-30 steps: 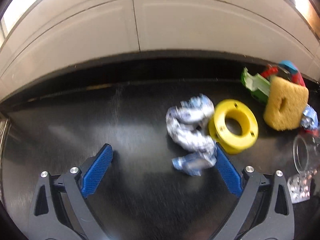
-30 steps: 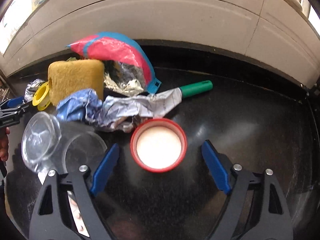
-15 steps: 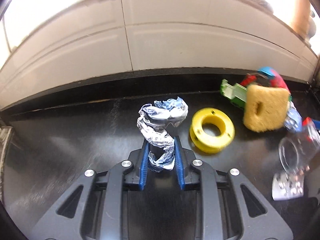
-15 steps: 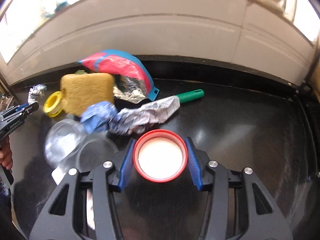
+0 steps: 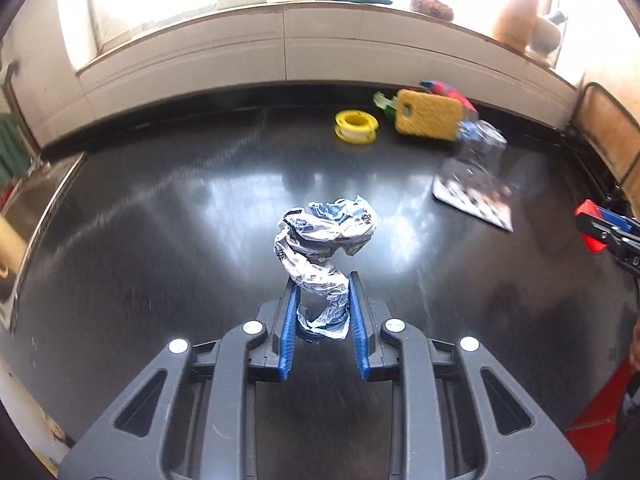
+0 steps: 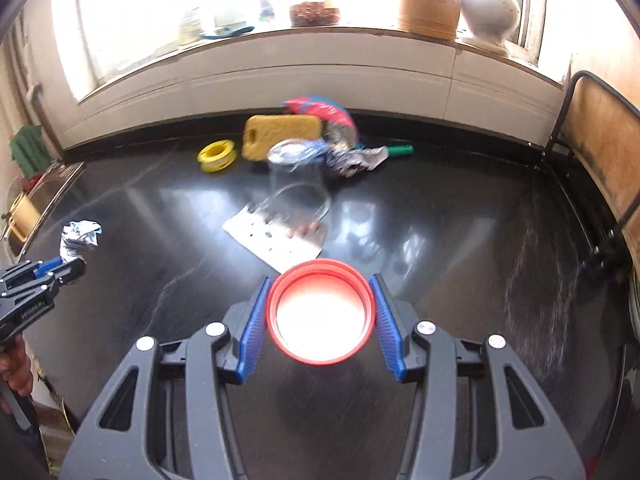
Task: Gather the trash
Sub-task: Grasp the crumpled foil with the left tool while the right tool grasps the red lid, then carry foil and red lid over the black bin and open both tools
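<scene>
Your left gripper (image 5: 323, 304) pinches a crumpled wrapper (image 5: 326, 248) — silver foil printed in blue and white, twisted into a rough S, its lower end squeezed between the blue pads and its bulkier top standing free above the black countertop (image 5: 160, 220). From the right wrist view the same wrapper (image 6: 79, 236) shows as a small silver wad at the tip of that gripper (image 6: 64, 268), clear of the surface, with part of your hand (image 6: 14, 368) visible below at the frame's edge.

Your right gripper (image 6: 320, 308) clamps a red lid (image 6: 321, 317), round, its pale inside facing the camera and washed out by glare; both blue pads press its rim from either side. In the left wrist view only a red sliver of it (image 5: 591, 227) shows at the far right edge. Both grippers tilt steeply down toward the counter.

Back along the wall lie the rest — a yellow spool (image 6: 216, 155), a yellow sponge (image 6: 280, 136), a red and blue bag (image 6: 320, 110), a green-capped crushed tube (image 6: 372, 156), and a clear glass (image 6: 298, 184) lying on its side over a white blister card (image 6: 276, 240). Motion blur softens the far items.
</scene>
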The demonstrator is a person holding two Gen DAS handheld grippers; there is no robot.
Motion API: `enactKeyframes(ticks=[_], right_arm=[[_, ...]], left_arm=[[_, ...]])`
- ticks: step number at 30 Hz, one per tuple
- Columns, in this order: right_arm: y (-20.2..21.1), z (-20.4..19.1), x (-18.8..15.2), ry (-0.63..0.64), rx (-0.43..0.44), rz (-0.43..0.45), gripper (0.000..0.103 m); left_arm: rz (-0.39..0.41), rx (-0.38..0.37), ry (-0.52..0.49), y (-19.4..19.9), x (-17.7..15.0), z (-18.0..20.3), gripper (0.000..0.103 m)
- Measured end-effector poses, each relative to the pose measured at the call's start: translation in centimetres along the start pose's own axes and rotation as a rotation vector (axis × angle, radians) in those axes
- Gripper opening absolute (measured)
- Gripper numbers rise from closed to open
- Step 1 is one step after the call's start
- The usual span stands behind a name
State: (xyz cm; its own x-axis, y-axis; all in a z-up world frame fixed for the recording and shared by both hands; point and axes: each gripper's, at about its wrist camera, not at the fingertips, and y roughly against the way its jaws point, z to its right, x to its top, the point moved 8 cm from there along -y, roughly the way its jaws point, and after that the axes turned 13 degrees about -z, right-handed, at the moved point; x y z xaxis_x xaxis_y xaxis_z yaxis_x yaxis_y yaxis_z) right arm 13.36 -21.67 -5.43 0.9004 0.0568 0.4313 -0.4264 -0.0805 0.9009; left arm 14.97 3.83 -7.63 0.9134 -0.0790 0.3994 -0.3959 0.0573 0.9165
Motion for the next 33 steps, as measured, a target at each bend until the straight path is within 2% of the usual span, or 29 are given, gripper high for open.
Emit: enactKeyframes(ticks=[5, 8, 11, 16, 20, 24, 29, 33], right_arm=[[1.4, -2.4, -3.8, 0.03, 0.027, -0.007, 0.049], [1.0, -3.6, -4.3, 0.045, 0.034, -0.016, 0.049], [0.7, -5.4, -4.4, 0.079, 0.048, -0.018, 0.049], [0.1, -11.5, -4.2, 0.189, 0.102, -0.033, 0.049], [0.1, -20.5, -4.6, 0.346, 0.201, -0.048, 0.049], [0.2, -32.7, -7.2, 0.556, 0.35, -0.098, 0.049], [0.8, -46.2, -13.6, 0.805, 0.518, -0.193, 0.049], [0.4, -53.8, -19.2, 0.954, 0.595, -0.276, 0.049]], left_arm=[[-0.012, -0.01, 0.02, 2.2, -5.2, -0.1, 0.023], [0.008, 0.027, 0.038, 3.3, -6.3, -1.2, 0.023], [0.014, 0.031, 0.078, 3.8, -6.9, -2.9, 0.023], [0.014, 0.055, 0.166, 4.8, -9.5, -7.2, 0.023], [0.01, 0.105, 0.279, 6.5, -14.1, -12.9, 0.023], [-0.015, 0.191, 0.438, 8.2, -20.9, -20.1, 0.023], [-0.075, 0.279, 0.625, 9.5, -30.9, -27.5, 0.023], [-0.114, 0.269, 0.75, 8.8, -37.9, -31.5, 0.023]])
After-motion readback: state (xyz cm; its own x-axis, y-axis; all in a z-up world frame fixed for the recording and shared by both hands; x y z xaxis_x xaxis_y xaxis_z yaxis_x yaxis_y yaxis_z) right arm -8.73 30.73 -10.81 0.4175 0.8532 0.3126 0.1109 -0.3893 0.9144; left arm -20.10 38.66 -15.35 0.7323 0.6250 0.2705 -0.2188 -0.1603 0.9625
